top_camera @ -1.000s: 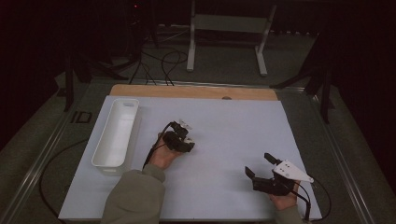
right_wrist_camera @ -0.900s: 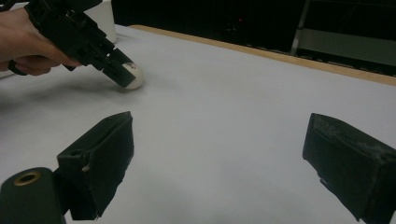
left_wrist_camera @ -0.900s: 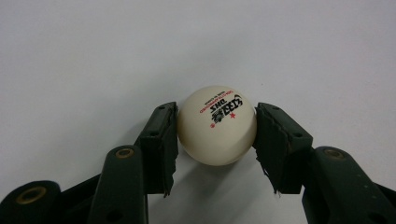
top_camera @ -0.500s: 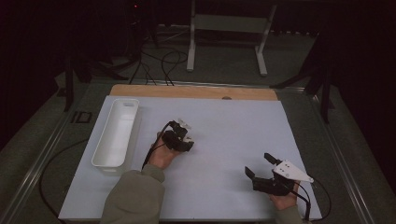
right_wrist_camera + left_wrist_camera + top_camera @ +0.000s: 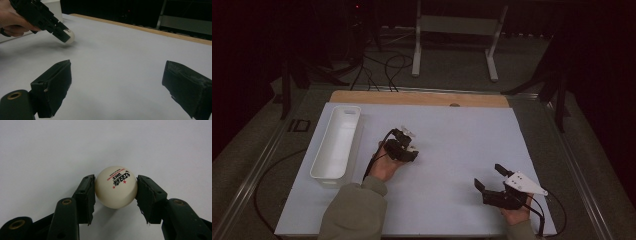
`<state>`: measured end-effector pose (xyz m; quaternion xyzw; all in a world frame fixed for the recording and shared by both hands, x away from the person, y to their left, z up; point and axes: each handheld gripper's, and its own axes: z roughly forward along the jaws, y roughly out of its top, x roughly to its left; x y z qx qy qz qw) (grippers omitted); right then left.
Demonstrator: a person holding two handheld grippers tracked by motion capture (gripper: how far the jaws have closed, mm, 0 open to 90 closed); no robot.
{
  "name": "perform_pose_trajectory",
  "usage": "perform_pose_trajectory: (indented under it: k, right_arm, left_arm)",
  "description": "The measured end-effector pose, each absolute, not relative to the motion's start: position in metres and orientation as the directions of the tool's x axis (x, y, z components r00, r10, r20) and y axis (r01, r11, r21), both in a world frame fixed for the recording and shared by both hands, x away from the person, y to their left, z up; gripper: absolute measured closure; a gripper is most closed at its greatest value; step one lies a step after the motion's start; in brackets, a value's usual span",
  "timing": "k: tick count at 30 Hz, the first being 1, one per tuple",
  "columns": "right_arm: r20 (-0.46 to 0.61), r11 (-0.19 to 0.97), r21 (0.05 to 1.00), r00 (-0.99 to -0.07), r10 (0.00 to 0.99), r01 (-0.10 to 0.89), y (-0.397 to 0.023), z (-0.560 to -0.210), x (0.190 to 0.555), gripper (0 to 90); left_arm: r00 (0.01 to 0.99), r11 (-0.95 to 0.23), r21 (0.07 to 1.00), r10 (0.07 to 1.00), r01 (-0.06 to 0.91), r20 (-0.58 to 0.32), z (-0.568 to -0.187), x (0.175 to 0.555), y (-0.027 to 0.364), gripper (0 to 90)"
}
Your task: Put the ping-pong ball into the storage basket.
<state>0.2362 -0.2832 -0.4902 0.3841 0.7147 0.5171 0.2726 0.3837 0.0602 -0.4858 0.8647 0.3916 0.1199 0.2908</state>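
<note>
A cream table-tennis ball [image 5: 116,187] with black and red print sits between the two black jaws of my left gripper [image 5: 116,192], whose pads press on both its sides. From above, that left gripper [image 5: 407,147] is near the middle of the white table sheet, pointing down to the right. The right gripper view catches the ball [image 5: 69,35] and the left gripper [image 5: 40,17] at upper left, the ball just above the sheet. My right gripper [image 5: 490,177] rests near the front right, jaws wide apart with nothing between them; its pads [image 5: 56,87] frame bare sheet.
A long white tray [image 5: 337,142] lies along the left side of the sheet. A wooden strip [image 5: 422,98] borders the far edge. Beyond it stand a white metal stand [image 5: 452,35] and cables on the dark floor.
</note>
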Motion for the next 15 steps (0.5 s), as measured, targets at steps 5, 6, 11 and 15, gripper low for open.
perform_pose_trajectory:
  k: [5, 6, 11, 15]
  right_arm:
    - [0.010, 0.169, 0.948, -0.556, 0.831, 0.269, -0.2830, -0.4902, 0.2362, 8.7]
    - [0.010, 0.169, 0.948, -0.556, 0.831, 0.269, -0.2831, -0.4901, 0.2362, 8.7]
    - [0.009, 0.170, 0.948, -0.555, 0.832, 0.270, -0.2830, -0.4903, 0.2361, 8.7]
    - [0.010, 0.168, 0.948, -0.555, 0.832, 0.269, -0.2830, -0.4902, 0.2361, 8.7]
  left_arm:
    - [0.656, -0.520, 0.594, 0.754, 0.614, -0.019, -0.4836, 0.3835, 0.0622, 50.9]
    - [0.655, -0.518, 0.594, 0.756, 0.615, -0.019, -0.4832, 0.3834, 0.0626, 50.9]
    - [0.651, -0.510, 0.598, 0.759, 0.618, -0.026, -0.4805, 0.3828, 0.0638, 50.9]
    - [0.643, -0.511, 0.587, 0.766, 0.628, -0.021, -0.4770, 0.3816, 0.0650, 50.9]
